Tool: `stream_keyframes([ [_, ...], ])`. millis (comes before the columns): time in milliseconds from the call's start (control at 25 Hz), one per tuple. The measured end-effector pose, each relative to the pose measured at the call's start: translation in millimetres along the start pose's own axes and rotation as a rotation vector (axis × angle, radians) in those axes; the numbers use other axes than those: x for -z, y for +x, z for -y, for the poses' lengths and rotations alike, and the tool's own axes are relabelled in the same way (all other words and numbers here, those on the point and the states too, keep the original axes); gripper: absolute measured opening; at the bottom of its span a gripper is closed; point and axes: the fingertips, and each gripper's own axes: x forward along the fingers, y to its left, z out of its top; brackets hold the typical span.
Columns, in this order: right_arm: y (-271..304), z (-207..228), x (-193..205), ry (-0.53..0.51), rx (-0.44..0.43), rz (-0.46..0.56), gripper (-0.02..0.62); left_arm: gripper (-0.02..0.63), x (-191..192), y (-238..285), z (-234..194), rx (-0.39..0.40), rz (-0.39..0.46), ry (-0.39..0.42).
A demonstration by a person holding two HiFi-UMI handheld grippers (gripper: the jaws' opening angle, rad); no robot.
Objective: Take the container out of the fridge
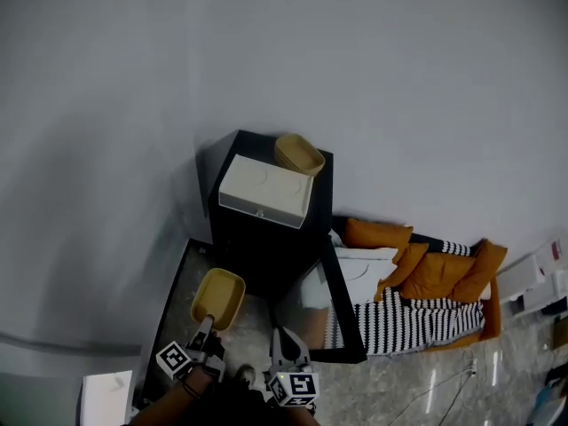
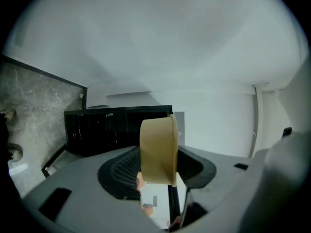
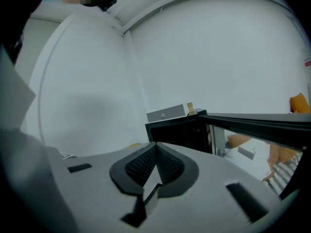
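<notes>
Tan container (image 2: pixel 159 149) is clamped by its wall in the left claw (image 2: pixel 156 173). It is held outside the black fridge (image 1: pixel 266 247), in front of it and left of the swung-open glass door (image 1: pixel 344 313). Right claw (image 3: pixel 154 166) has its jaws together, with nothing between them. On the fridge top, a white box (image 1: pixel 264 190) and a second tan container (image 1: pixel 298 153) sit side by side.

I find nothing legible around my tools. The only printed marks are black-and-white square patterns: one on the marker cube (image 1: pixel 175 359) of my left gripper (image 1: pixel 207 322), one on the cube of my right gripper (image 1: pixel 282 337). They carry no letters or numbers. A reddish mark on a white box (image 1: pixel 543 269), far to the right of my right gripper, is too small to read.
</notes>
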Motion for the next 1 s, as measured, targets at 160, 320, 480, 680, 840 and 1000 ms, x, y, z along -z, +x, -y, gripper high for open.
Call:
stream_keyframes([
  [160,-2,-10,-7,-0.013,0.004,-0.004,0.0,0.206,-13,-16,19,-0.004,0.014,0.002],
  [320,1,-20,-8,-0.026,0.018,-0.005,0.0,0.206,-31,-25,32,-0.021,0.021,-0.002],
  [480,1,-42,-9,-0.016,0.019,-0.009,0.0,0.206,-52,-38,50,-0.007,0.032,0.029],
  [680,2,-59,-16,-0.009,0.025,0.008,0.0,0.206,-69,-46,64,0.026,0.05,0.02],
  [840,2,-63,-16,-0.02,0.048,0.02,0.0,0.206,-71,-49,63,0.03,0.029,0.01],
  [1000,0,-68,-20,-0.026,0.057,0.025,0.0,0.206,-71,-50,59,0.028,0.009,0.011],
])
